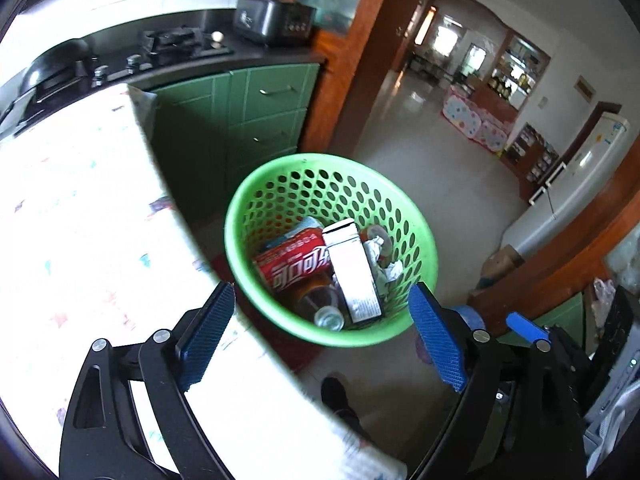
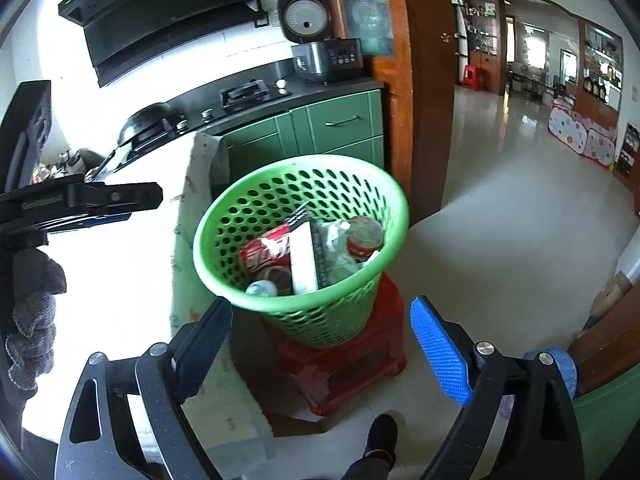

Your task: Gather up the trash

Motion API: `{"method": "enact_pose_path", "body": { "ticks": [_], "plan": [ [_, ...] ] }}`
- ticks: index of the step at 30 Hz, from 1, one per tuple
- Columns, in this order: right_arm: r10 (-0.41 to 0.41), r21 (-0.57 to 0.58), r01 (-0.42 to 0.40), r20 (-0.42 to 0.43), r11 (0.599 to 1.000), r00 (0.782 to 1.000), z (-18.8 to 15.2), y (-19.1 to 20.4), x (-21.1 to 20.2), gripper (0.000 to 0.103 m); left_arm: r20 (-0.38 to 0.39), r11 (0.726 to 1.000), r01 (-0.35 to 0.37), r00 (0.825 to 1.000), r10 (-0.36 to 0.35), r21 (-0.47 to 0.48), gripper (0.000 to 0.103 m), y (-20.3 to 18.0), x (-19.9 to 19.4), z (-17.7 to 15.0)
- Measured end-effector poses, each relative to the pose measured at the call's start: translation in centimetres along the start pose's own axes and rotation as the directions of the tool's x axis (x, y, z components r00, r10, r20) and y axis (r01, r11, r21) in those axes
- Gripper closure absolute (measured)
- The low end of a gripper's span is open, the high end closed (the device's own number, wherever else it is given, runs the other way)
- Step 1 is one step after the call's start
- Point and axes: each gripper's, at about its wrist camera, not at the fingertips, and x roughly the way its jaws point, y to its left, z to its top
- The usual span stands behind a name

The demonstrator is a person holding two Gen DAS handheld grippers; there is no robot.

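Green perforated plastic basket point(image 1: 240, 216), round, flared rim, upright; centre of the left wrist frame, centre-left of the right wrist frame point(image 2: 224, 224). It stands on a red plastic stool point(image 2: 360, 352), visible in the right wrist view.

Contents, all inside the basket:
- Red cola can point(image 1: 296, 266), on its side, left part of the interior; also at point(image 2: 264, 254).
- White carton point(image 1: 352, 272), leaning, long axis running from the far wall toward the near rim, lying over the can's right end; point(image 2: 304, 260).
- Crumpled white paper point(image 1: 384, 264), right of the carton.
- Clear bottle point(image 1: 328, 312), cap end toward the near rim, partly under the carton.
- Second bottle with red label point(image 2: 364, 236), against the right wall.
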Motion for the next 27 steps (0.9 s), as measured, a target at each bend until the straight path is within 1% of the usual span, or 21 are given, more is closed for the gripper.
{"method": "enact_pose_path", "body": {
  "ticks": [3, 6, 8, 12, 14, 17, 19, 22, 27],
  "plan": [
    [0.014, -0.019, -0.014, -0.001, 1.0, 1.0, -0.6, 1.3, -0.6, 0.014, 0.044, 0.999, -0.045, 0.998, 0.045, -0.005, 0.011, 0.6, -2.4, -1.1],
    [0.021, -0.042, -0.021, 0.001, 0.999, 1.0, -1.4, 2.7, -1.1, 0.013, 0.085, 0.996, -0.088, 0.993, 0.087, 0.001, 0.01, 1.1, -4.7, -2.3],
    [0.04, -0.045, -0.04, 0.003, 0.998, 0.999, -1.7, 3.5, -1.4, 0.012, 0.116, 0.992, -0.126, 0.985, 0.124, 0.004, 0.009, 1.5, -6.5, -3.3],
    [0.063, -0.06, -0.063, 0.006, 0.996, 0.998, -2.3, 5.0, -2.3, 0.011, 0.16, 0.986, -0.168, 0.973, 0.168, -0.009, 0.008, 2.8, -9.4, -5.2],
    [0.074, -0.068, -0.074, 0.004, 0.995, 0.997, -2.6, 5.7, -2.7, 0.011, 0.182, 0.979, -0.201, 0.963, 0.201, -0.016, 0.007, 3.4, -10.8, -6.3],
    [0.093, -0.084, -0.092, 0.007, 0.992, 0.996, -3.2, 6.8, -3.2, 0.011, 0.19, 0.971, -0.238, 0.952, 0.24, -0.038, 0.006, 4.2, -12.3, -8.0],
    [0.102, -0.096, -0.1, 0.007, 0.99, 0.995, -3.6, 7.4, -3.6, 0.011, 0.199, 0.967, -0.25, 0.946, 0.255, -0.049, 0.006, 4.6, -13.2, -9.2],
    [0.113, -0.109, -0.111, 0.007, 0.988, 0.994, -4.3, 8.1, -4.0, 0.011, 0.212, 0.954, -0.296, 0.93, 0.301, -0.057, 0.006, 5.3, -14.5, -11.0],
    [0.131, -0.119, -0.13, 0.007, 0.984, 0.991, -5.2, 9.1, -4.8, 0.011, 0.229, 0.937, -0.336, 0.908, 0.35, -0.099, 0.006, 6.7, -16.8, -13.6]
  ]
}}
